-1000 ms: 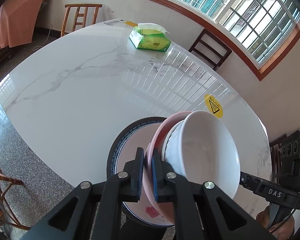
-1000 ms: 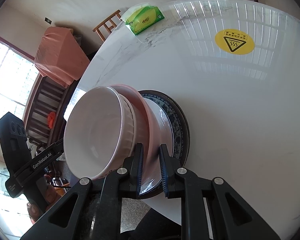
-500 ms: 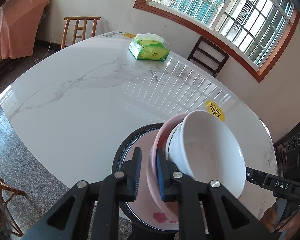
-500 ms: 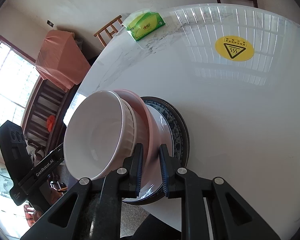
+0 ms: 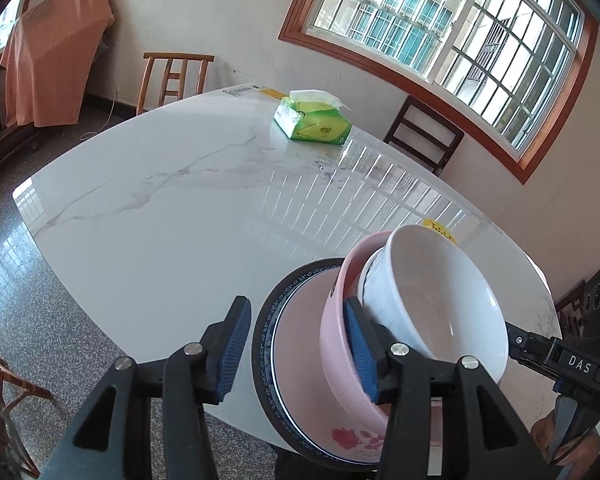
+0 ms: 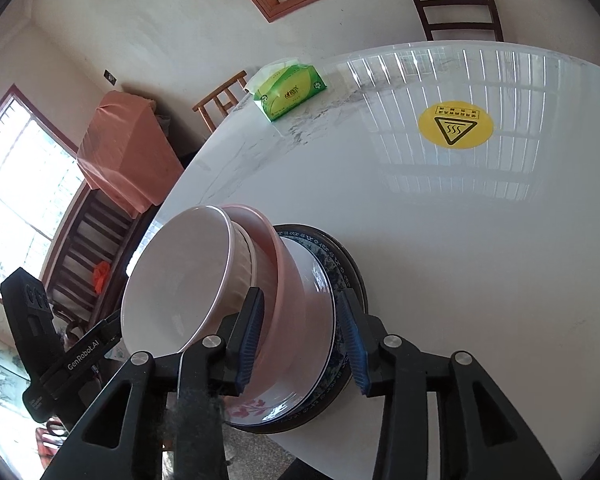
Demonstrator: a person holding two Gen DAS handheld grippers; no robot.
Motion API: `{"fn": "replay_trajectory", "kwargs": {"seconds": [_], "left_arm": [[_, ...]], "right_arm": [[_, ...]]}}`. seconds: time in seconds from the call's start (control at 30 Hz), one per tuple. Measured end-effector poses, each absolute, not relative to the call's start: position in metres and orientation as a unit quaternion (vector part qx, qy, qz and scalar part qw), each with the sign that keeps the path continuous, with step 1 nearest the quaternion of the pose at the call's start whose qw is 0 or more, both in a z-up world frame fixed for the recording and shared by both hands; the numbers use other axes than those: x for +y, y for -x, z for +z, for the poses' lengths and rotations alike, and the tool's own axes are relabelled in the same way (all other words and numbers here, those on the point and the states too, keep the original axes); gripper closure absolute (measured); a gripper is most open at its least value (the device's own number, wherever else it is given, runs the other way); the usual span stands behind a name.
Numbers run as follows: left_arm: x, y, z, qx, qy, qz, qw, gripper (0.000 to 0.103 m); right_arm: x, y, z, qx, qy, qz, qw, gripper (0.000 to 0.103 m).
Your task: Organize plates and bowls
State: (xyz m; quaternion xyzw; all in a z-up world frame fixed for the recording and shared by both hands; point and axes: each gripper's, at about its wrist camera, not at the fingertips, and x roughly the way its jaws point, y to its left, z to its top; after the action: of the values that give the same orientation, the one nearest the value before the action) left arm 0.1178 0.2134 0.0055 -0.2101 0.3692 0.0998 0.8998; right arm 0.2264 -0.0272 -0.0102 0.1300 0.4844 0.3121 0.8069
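left gripper: fingers spread, having just been opening; they straddle the near rims of the pink bowl and the dark-rimmed plate, pads off them. right gripper: fingers likewise spread after opening, around the pink bowl and plate rims at the opposite side. stack at 6 o'clock on the counter edge: plate lowest, pink bowl on it, white bowl nested on top. yellow warning sticker at 1 o'clock in the right wrist view. tissue pack at 12 o'clock, far side.
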Motion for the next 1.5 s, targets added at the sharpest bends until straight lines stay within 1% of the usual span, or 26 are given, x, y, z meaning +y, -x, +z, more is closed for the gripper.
{"fn": "replay_trajectory", "kwargs": {"seconds": [0.07, 0.23, 0.33, 0.43, 0.5, 0.6, 0.63, 0.7, 0.73, 0.77, 0.83, 0.9, 0.97, 1.2, 1.27, 1.33, 1.4, 1.47, 1.5], "left_arm": [[0.211, -0.118, 0.007, 0.364, 0.202, 0.102, 0.903, 0.053], [0.216, -0.117, 0.01, 0.359, 0.206, 0.091, 0.906, 0.053], [0.219, -0.111, 0.017, 0.346, 0.213, 0.084, 0.91, 0.052], [0.218, -0.104, 0.027, 0.328, 0.205, 0.087, 0.918, 0.051], [0.213, -0.098, 0.034, 0.313, 0.192, 0.094, 0.926, 0.051], [0.194, -0.082, 0.044, 0.276, 0.154, 0.112, 0.942, 0.051], [0.186, -0.076, 0.047, 0.263, 0.136, 0.122, 0.947, 0.05], [0.167, -0.064, 0.053, 0.231, 0.095, 0.145, 0.957, 0.046], [0.158, -0.058, 0.055, 0.216, 0.077, 0.155, 0.961, 0.041], [0.151, -0.053, 0.058, 0.203, 0.063, 0.16, 0.964, 0.037], [0.136, -0.045, 0.06, 0.185, 0.044, 0.164, 0.968, 0.035], [0.125, -0.043, 0.062, 0.181, 0.026, 0.168, 0.969, 0.035], [0.118, -0.041, 0.061, 0.186, 0.023, 0.168, 0.968, 0.035], [0.108, -0.026, 0.068, 0.178, 0.02, 0.192, 0.965, 0.034], [0.108, -0.02, 0.072, 0.175, 0.028, 0.191, 0.965, 0.028], [0.108, -0.013, 0.078, 0.166, 0.032, 0.198, 0.966, 0.025], [0.104, -0.002, 0.084, 0.143, 0.023, 0.21, 0.967, 0.024], [0.099, 0.012, 0.091, 0.116, 0.013, 0.22, 0.969, 0.016], [0.096, 0.018, 0.094, 0.105, 0.012, 0.219, 0.97, 0.016]], "right_arm": [[-0.031, -0.224, -0.011, 0.475, -0.143, 0.316, 0.809, 0.054], [-0.036, -0.216, -0.009, 0.453, -0.159, 0.316, 0.818, 0.052], [-0.04, -0.209, -0.004, 0.437, -0.159, 0.317, 0.827, 0.046], [-0.044, -0.198, 0.004, 0.416, -0.158, 0.322, 0.836, 0.045], [-0.045, -0.187, 0.013, 0.393, -0.146, 0.324, 0.848, 0.044], [-0.044, -0.159, 0.028, 0.331, -0.113, 0.33, 0.877, 0.043], [-0.043, -0.148, 0.033, 0.306, -0.098, 0.332, 0.887, 0.04], [-0.042, -0.126, 0.039, 0.251, -0.071, 0.328, 0.908, 0.032], [-0.042, -0.117, 0.041, 0.226, -0.058, 0.322, 0.917, 0.025], [-0.043, -0.108, 0.042, 0.203, -0.048, 0.314, 0.926, 0.014], [-0.045, -0.091, 0.042, 0.161, -0.03, 0.291, 0.943, 0.0], [-0.046, -0.078, 0.041, 0.13, -0.008, 0.279, 0.951, 0.0], [-0.046, -0.071, 0.04, 0.118, 0.011, 0.268, 0.956, 0.0], [-0.063, -0.062, 0.038, 0.121, -0.01, 0.264, 0.957, 0.0], [-0.066, -0.057, 0.038, 0.121, -0.01, 0.264, 0.957, 0.0], [-0.068, -0.052, 0.037, 0.12, -0.012, 0.269, 0.955, 0.0], [-0.069, -0.048, 0.038, 0.118, -0.015, 0.275, 0.954, 0.0], [-0.07, -0.044, 0.039, 0.115, -0.015, 0.278, 0.954, 0.0], [-0.07, -0.042, 0.04, 0.112, -0.015, 0.278, 0.954, 0.0]]}}
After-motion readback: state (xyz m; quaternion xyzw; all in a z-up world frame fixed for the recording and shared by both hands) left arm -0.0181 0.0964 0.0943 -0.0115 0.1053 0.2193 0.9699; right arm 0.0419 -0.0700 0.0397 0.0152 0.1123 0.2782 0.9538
